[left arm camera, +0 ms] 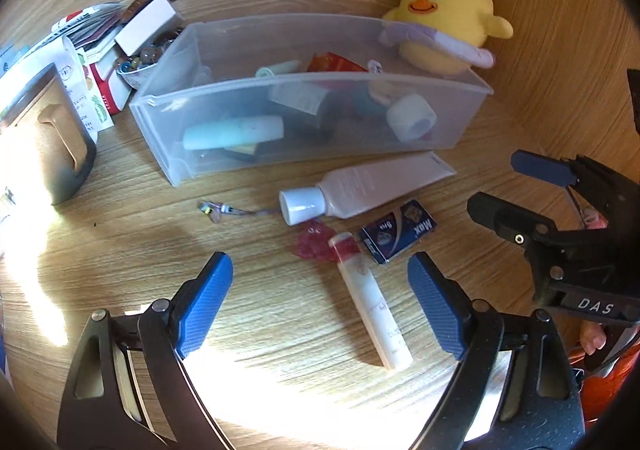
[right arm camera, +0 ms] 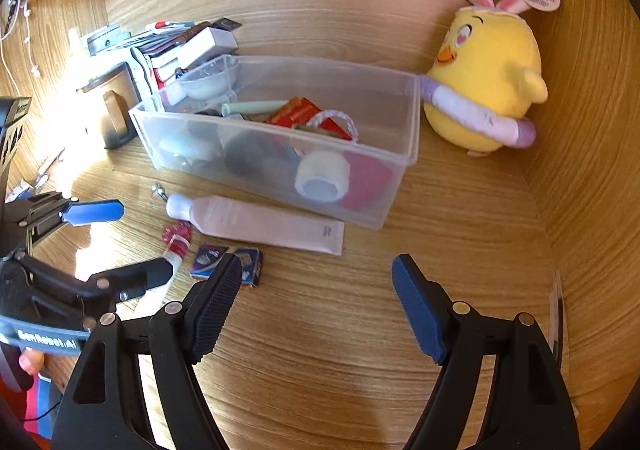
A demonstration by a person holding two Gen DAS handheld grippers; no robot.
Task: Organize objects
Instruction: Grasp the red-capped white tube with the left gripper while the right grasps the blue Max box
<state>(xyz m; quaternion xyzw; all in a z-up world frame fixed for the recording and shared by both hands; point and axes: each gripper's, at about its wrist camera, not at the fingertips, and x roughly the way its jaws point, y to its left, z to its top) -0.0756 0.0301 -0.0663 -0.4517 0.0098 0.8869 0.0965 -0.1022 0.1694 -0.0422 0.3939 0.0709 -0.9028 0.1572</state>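
The clear plastic bin [left arm camera: 308,122] sits on the wooden desk [left arm camera: 280,330] with its long axis running left to right across the left wrist view, its open top up; inside lie a pale blue tube [left arm camera: 234,132], a roll of white bandage [left arm camera: 411,116], a red packet [left arm camera: 334,62] and some darker things too blurred behind the wall to name; just in front of the bin, loose on the desk, a long pink-white tube [left arm camera: 360,186] lies almost parallel to the bin's front wall, its white cap [left arm camera: 301,205] pointing left and its flat crimped end pointing right; near its cap a slim white stick [left arm camera: 370,300] with a red band lies with its long axis running away from the bin toward the camera, the red end nearest the cap, resting against a crumpled red wrapper [left arm camera: 314,244]; a small dark blue box [left arm camera: 398,231] lies just right of the stick's red end, tilted; a tiny clip-like thing [left arm camera: 216,208] lies apart to the left; a yellow chick plush [left arm camera: 448,22] with rabbit ears stands at the bin's far right corner, touching its rim; a dark mug [left arm camera: 52,138] and a stack of boxes [left arm camera: 132,34] stand left of the bin; the left gripper [left arm camera: 320,304] hangs above the desk with its jaws wide and nothing gripped, the white stick lying below the gap; the right gripper [right arm camera: 316,300] also stands wide and empty over bare wood right of the blue box.
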